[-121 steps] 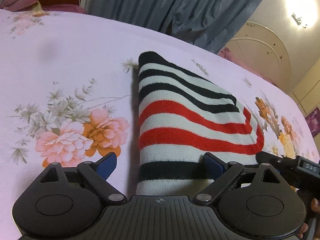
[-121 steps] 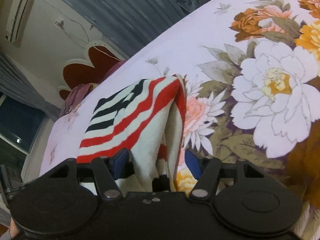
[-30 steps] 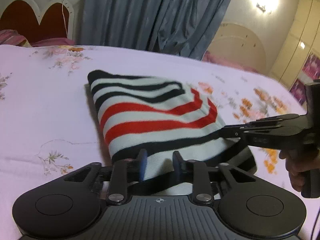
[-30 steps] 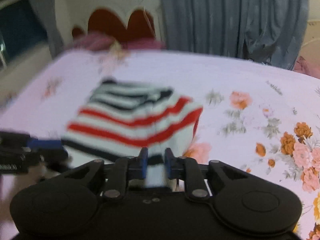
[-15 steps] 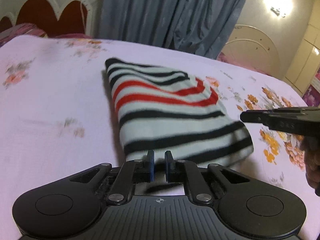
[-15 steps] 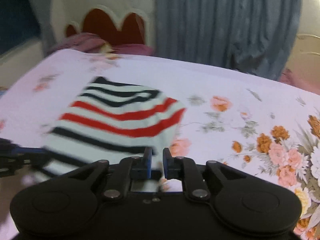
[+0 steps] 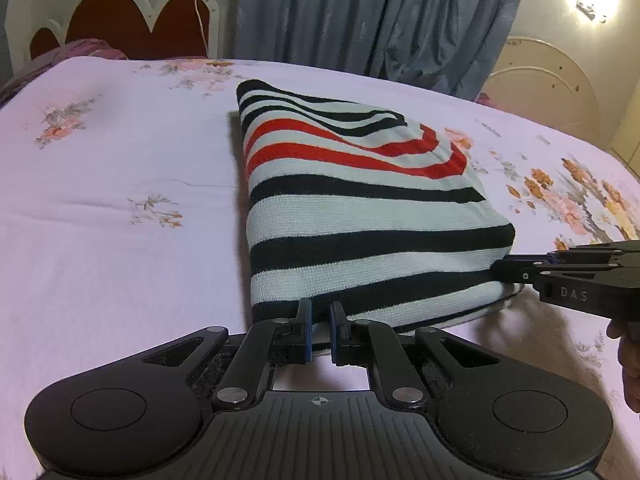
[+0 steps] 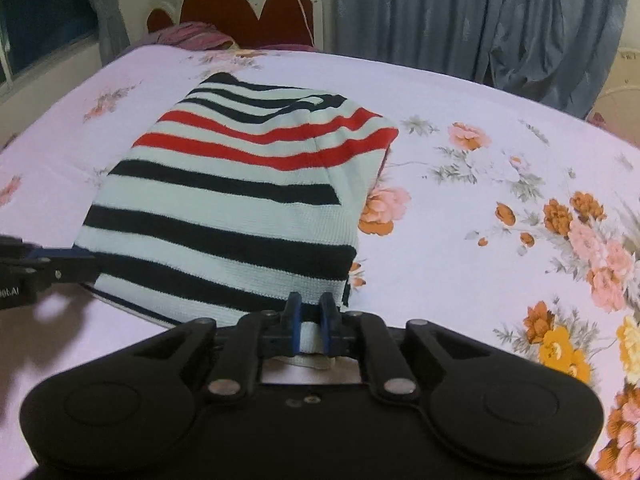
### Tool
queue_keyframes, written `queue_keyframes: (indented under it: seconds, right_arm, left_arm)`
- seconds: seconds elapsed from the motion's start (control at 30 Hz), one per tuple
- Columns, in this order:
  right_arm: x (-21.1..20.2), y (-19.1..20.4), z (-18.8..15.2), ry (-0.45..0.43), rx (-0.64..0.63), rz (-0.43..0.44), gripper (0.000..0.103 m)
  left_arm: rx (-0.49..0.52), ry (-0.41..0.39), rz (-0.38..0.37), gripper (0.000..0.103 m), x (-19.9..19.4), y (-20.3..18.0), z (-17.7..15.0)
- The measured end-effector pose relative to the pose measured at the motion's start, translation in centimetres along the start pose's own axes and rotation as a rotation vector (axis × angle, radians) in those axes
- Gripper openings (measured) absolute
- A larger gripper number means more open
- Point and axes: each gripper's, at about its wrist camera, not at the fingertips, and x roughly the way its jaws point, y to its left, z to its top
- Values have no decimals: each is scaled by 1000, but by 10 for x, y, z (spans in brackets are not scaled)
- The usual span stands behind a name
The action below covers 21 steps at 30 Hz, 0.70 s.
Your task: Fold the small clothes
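A folded knit garment with white, black and red stripes (image 7: 352,200) lies on the flowered bed sheet (image 7: 120,184); it also shows in the right wrist view (image 8: 240,196). My left gripper (image 7: 320,330) is shut on the garment's near left edge. My right gripper (image 8: 309,322) is shut on its near right corner, with white fabric pinched between the blue pads. The right gripper shows from the side in the left wrist view (image 7: 500,270), and the left gripper shows in the right wrist view (image 8: 80,266). The near edge is held slightly above the sheet.
A red and white headboard (image 7: 120,20) and a purple pillow (image 8: 192,34) are at the bed's far end. Grey curtains (image 7: 380,16) hang behind. The sheet spreads wide on both sides of the garment.
Four seconds ago both grippers were open beside the garment's edge. They have since shut on it and pulled the near edge back, flattening the folded garment on the bed.
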Motion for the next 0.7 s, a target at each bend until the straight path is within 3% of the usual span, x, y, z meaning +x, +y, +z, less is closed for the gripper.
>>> queue_keyframes:
  seconds: [0.57, 0.67, 0.7]
  right_arm:
    - [-16, 2, -1, 9, -26, 15, 8]
    - [-35, 3, -6, -18, -20, 18, 14]
    - [-40, 3, -9, -28, -18, 19, 14]
  left_arm:
    - [24, -1, 71, 8, -7, -12, 5]
    - [22, -26, 73, 9, -22, -19, 0]
    - [23, -31, 79, 28, -26, -22, -3]
